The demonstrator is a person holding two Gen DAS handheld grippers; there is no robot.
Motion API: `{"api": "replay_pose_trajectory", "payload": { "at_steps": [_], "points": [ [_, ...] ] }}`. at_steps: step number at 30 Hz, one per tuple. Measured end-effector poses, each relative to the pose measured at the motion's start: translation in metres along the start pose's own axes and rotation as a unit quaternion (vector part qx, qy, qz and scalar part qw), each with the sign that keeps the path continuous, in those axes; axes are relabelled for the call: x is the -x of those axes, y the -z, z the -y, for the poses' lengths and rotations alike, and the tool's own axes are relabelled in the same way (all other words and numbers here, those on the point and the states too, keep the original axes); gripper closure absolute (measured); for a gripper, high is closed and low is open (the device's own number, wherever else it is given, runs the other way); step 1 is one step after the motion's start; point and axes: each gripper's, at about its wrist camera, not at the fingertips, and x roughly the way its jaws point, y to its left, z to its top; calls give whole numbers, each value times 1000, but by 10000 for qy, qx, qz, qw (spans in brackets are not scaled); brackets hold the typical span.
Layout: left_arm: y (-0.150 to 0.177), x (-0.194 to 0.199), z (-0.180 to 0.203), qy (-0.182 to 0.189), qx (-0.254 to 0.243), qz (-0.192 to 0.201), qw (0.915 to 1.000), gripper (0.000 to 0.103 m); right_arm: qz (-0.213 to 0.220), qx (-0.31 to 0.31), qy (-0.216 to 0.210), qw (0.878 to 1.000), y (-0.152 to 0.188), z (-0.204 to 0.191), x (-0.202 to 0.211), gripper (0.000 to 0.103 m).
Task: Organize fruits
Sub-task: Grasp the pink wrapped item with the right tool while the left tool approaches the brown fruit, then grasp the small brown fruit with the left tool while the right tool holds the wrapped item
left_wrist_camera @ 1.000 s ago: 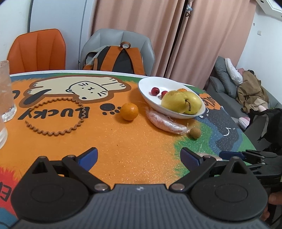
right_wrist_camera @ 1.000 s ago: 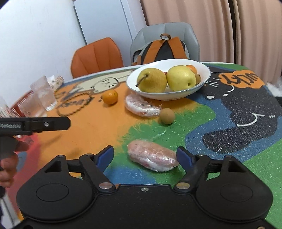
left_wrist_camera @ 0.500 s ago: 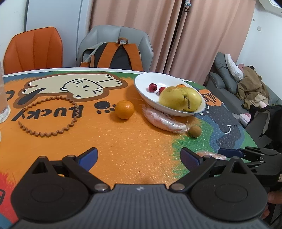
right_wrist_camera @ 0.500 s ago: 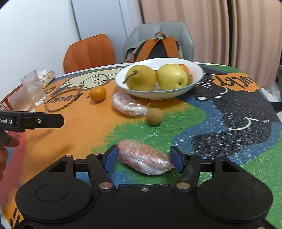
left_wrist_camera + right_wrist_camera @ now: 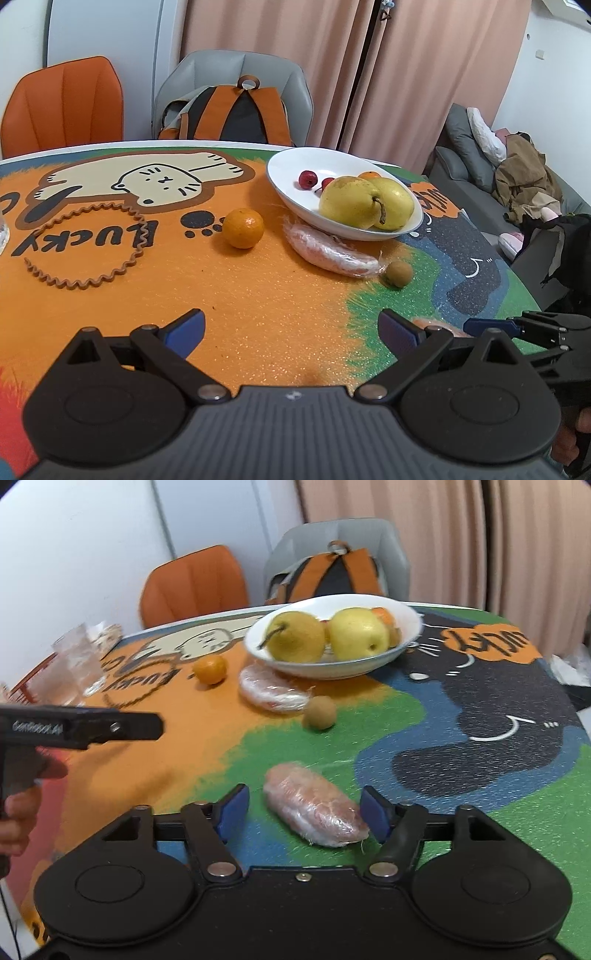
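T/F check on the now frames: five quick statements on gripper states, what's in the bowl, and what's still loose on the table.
1. The right gripper is open, with the near wrapped fruit between its fingers. True.
2. The left gripper holds the orange. False: it is open and empty; the orange sits on the table.
3. Two yellow pears lie in the white bowl. True.
4. The small brown fruit is inside the bowl. False: it is on the table beside the far wrapped fruit.
5. The bowl holds no red fruit. False: small red fruits lie in it.
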Motion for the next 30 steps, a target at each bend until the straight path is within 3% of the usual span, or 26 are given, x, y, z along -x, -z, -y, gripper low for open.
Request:
{"api": "replay_pose_trajectory", "payload": {
  "at_steps": [5,7,8,12,30],
  "points": [
    [2,2,-4,-30,52,-6,10000,4,-40,171,147,9997,4,-4,-9,29],
    [3,2,-5,-38,62,-11,10000,4,32,291,227,9993,5,-5,-10,36],
    [3,2,-5,-45,63,-11,10000,4,50,375,351,9987,6,-7,-10,49],
    [3,3,-5,-25,80,-15,10000,4,-35,419,385,9984,2,-3,-7,56],
    [-11,-17,41,213,-133,109,9996,8,390,-138,465,9981,-5,37,14,59]
  ]
}}
